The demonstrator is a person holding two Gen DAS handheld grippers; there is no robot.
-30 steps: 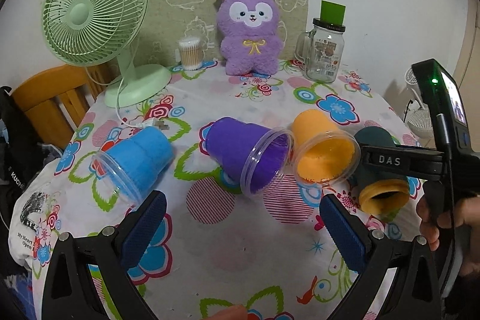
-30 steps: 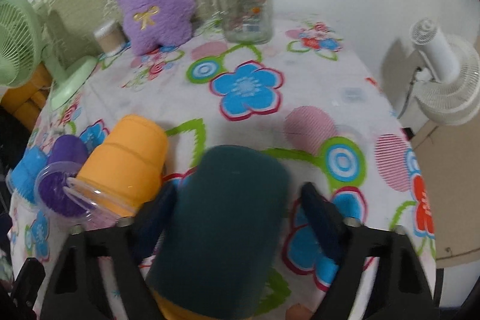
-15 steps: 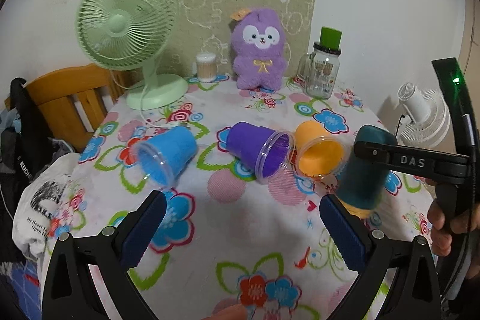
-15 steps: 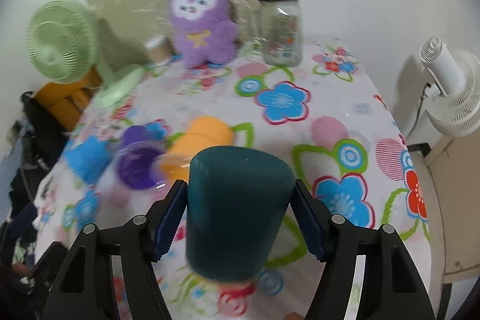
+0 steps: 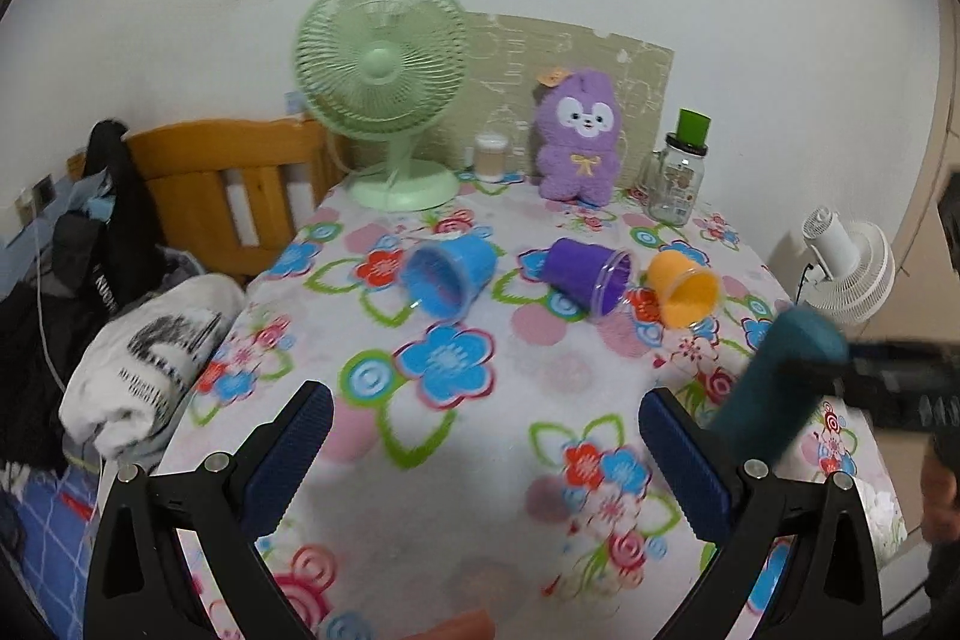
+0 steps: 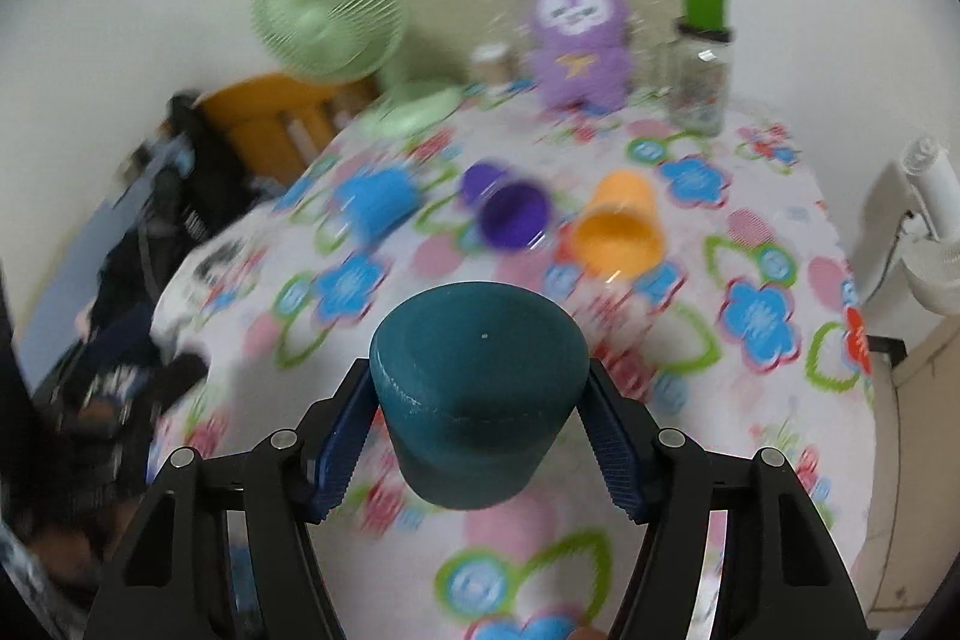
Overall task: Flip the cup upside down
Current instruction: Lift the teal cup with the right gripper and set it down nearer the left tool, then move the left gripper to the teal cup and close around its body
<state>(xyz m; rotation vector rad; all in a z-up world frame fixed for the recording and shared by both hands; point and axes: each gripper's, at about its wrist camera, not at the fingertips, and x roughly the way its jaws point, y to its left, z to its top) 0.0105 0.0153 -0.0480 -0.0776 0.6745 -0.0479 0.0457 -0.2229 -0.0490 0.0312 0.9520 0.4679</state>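
Hovering at near left, left gripper (image 5: 480, 460) with jaws spread and empty, blue cup (image 5: 447, 274), purple cup (image 5: 591, 274) and orange cup (image 5: 684, 286) lying tipped on the floral desk (image 5: 420, 460), teal cup (image 6: 477, 394) base-up at near right, pinched by right gripper (image 6: 480, 436) jaws above the desk.

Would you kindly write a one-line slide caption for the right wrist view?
Right gripper clamps the teal cup base-up above the floral tablecloth; blue, purple and orange cups lie on their sides behind.

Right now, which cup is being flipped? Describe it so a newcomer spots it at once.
Start at the floral table, then its near right side. The teal cup sits clamped in the right gripper, closed base up. It alone is dark and off the table; the other three lie on their sides.
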